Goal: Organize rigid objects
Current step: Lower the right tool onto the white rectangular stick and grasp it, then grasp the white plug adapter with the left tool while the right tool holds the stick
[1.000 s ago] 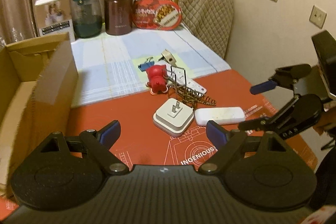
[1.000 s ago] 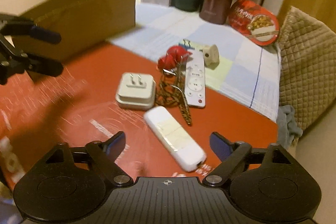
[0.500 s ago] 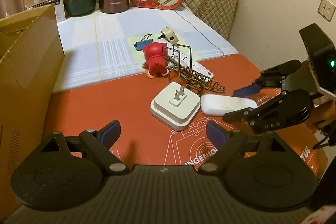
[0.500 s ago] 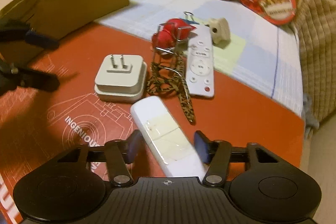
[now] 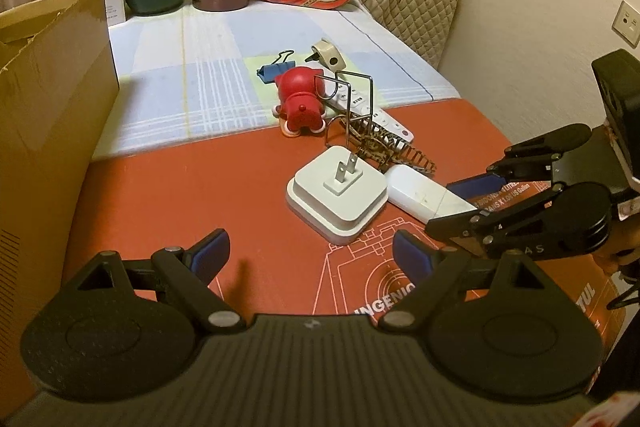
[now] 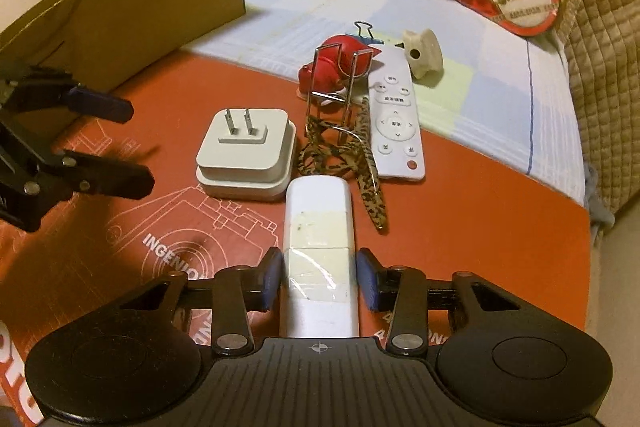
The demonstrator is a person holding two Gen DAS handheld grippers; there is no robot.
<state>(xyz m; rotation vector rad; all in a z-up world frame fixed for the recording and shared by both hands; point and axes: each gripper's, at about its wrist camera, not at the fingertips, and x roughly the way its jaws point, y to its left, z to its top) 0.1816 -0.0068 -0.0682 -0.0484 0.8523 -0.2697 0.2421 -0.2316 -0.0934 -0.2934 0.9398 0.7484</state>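
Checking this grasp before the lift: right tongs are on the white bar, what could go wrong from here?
1. The right tongs grip the white bar near its close end, so the long far end may droop or pivot on lifting.
2. That far end lies against the leopard-print band and the white plug adapter; a tilted lift might drag either one.
3. The open left tongs hang close by; crossing towards the cardboard box risks a bump.

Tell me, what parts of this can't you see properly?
- Cardboard box: its inside is hidden by its own wall in both views.
- White bar: its near end disappears under the right gripper, right wrist view.
- Remote: mostly covered by the wire rack, left wrist view.
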